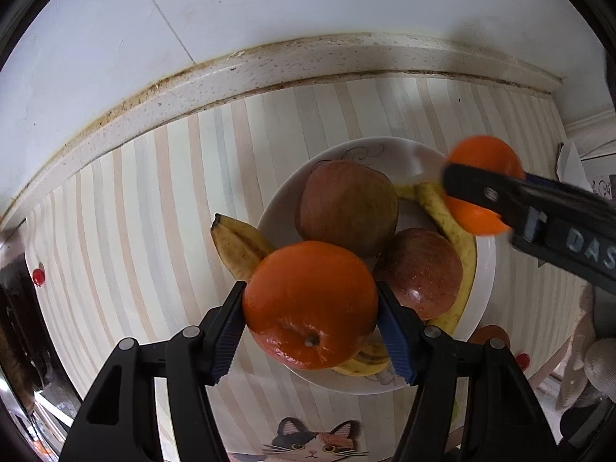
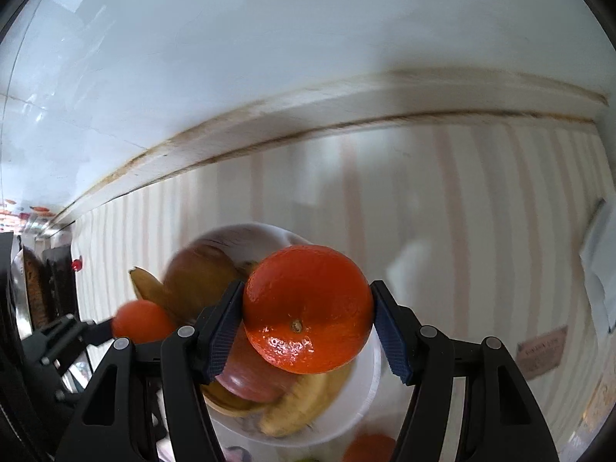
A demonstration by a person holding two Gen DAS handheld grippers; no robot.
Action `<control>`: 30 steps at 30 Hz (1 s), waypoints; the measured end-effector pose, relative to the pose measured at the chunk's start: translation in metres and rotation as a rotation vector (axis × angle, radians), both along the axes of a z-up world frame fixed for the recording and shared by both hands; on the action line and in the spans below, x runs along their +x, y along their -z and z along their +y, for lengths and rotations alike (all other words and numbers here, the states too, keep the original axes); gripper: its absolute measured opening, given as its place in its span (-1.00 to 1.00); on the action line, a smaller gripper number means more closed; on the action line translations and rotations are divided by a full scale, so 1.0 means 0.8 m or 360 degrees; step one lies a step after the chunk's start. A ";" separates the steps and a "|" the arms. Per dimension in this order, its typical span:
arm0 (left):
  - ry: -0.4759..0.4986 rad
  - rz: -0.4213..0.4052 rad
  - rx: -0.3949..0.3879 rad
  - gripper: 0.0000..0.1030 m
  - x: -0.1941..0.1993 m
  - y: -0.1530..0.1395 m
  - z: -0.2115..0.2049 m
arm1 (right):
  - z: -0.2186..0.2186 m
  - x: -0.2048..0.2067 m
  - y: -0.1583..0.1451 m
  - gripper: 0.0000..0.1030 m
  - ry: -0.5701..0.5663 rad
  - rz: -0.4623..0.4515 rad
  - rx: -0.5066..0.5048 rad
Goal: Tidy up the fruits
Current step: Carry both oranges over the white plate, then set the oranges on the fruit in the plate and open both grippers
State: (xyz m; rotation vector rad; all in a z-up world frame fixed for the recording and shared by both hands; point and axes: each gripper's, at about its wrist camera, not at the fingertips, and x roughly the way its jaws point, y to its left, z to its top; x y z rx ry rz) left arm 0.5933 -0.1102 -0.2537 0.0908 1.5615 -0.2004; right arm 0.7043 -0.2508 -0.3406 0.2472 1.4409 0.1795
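A white plate point(image 1: 385, 154) on the striped mat holds two red apples point(image 1: 346, 208) point(image 1: 423, 269) and bananas point(image 1: 442, 215). My left gripper point(image 1: 312, 331) is shut on an orange point(image 1: 308, 304) and holds it above the plate's near side. My right gripper point(image 2: 308, 319) is shut on a second orange point(image 2: 308, 308) above the plate point(image 2: 369, 377). The right gripper and its orange point(image 1: 485, 161) also show at the right in the left wrist view. The left gripper's orange point(image 2: 142, 321) shows at the left in the right wrist view.
The striped mat point(image 1: 173, 192) ends at a speckled counter ledge point(image 1: 269, 73) below the white wall. Another orange fruit point(image 2: 369, 446) lies on the mat near the plate. A cat picture point(image 1: 315, 442) is on the mat's near edge. Clutter point(image 1: 593, 354) stands at the right.
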 end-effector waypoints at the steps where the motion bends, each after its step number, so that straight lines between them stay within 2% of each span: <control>1: 0.0000 0.0001 0.0000 0.21 -0.001 0.000 0.000 | 0.008 0.005 0.003 0.31 -0.0027 0.0011 -0.0007; 7: 0.0008 0.0010 -0.0016 0.21 -0.005 0.001 -0.003 | 0.039 0.020 0.013 0.32 -0.0132 0.0077 -0.0034; 12: -0.0032 0.0041 -0.0115 0.29 -0.005 0.002 0.005 | 0.041 0.020 0.013 0.33 -0.0157 0.0107 -0.0036; 17: -0.0029 0.0036 -0.0113 0.31 -0.011 0.002 0.006 | 0.037 0.023 0.011 0.34 -0.0146 0.0111 -0.0020; 28: -0.0048 -0.0006 -0.0141 0.35 -0.009 -0.029 0.010 | 0.026 0.025 0.002 0.38 -0.0128 0.0105 0.0024; 30: -0.0055 -0.0035 -0.0142 0.35 -0.010 -0.037 0.013 | 0.021 0.021 -0.006 0.48 -0.0115 0.0088 0.0028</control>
